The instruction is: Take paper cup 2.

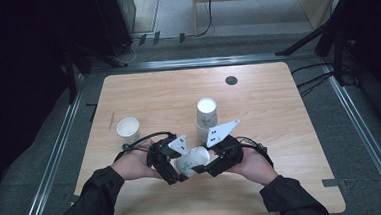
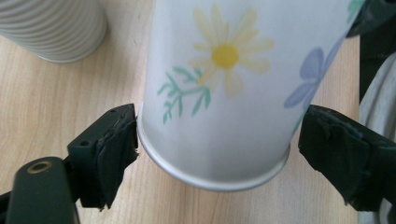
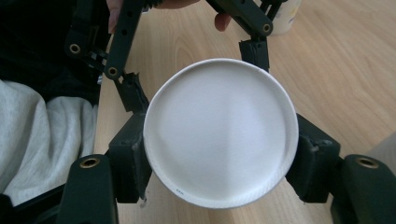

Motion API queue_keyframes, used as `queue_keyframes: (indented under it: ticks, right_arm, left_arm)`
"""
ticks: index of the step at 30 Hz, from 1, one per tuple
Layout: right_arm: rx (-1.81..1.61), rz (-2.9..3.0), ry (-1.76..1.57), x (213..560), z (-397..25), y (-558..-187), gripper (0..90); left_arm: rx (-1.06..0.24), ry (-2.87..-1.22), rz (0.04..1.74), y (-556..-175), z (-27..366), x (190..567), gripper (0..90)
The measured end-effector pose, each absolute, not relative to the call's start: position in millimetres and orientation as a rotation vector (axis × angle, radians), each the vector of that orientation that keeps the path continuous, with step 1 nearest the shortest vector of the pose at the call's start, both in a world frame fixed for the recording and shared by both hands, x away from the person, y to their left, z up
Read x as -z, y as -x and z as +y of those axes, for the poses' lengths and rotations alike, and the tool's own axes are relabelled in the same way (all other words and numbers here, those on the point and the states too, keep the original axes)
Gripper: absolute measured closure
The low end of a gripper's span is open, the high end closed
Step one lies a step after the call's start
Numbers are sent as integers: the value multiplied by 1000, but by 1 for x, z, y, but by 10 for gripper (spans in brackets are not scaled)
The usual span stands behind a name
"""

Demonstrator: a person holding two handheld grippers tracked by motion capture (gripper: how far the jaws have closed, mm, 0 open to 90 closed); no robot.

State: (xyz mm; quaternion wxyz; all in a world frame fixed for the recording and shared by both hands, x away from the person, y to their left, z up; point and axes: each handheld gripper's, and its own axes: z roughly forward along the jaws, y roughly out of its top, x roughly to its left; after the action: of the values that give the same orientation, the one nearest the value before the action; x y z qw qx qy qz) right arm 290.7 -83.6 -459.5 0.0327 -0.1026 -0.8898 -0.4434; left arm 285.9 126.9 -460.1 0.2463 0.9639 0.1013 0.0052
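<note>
Mid-handover, by the look of it: flowered paper cup (image 1: 192, 161) held off upright between both tools, near the near edge of the desk (image 1: 283, 182), about centre. Right tool (image 3: 219, 163) closed on the cup just behind the open mouth, one jaw pressed to each side of the wall, with the white inside facing its camera. Left tool (image 2: 217, 154) set about the base end, jaws fairly wide; left jaw against the wall just above the bottom rim, right jaw at the wall or barely off it. Cannot tell whether that side truly grips.

Next move probably either a release by one tool or a turn of the cup to upright. Calls for a sure hold on one end before slackening the other, and light pressure only, since thin paper walls likely dent at the mouth. Then perhaps on to the stack of cups (image 1: 206, 117) just beyond, at mid-desk, though that is a guess.

White paper, tapered, narrower at the base, rolled rim at the bottom edge. Printed with a yellow daisy, green sprigs and a pale blue-violet flower. Plain white inside, apparently empty, with no dent visible. Ribbed cup (image 2: 51, 28) standing just beside, and a single cup (image 1: 128, 128) well apart at left.
</note>
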Motion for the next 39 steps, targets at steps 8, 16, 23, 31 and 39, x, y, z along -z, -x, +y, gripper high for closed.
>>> queue_keyframes:
  ticks: [8,16,23,31,39]
  right_arm:
    - [1415,-2715,333,453,-91,-292,339]
    - [1504,-2654,344,445,-97,-293,339]
    - [1580,-2597,339,437,-101,-292,339]
    - [1641,-2549,327,431,-102,-291,341]
    - [1678,-2521,315,427,-101,-289,343]
  left_arm:
    - [16,-2514,315,-290,135,452,125]
    - [33,-2394,314,-291,139,446,125]
    - [29,-2316,296,-288,138,443,126]
    - [45,-2255,291,-287,138,440,130]
    - [59,-2200,296,-285,137,440,130]
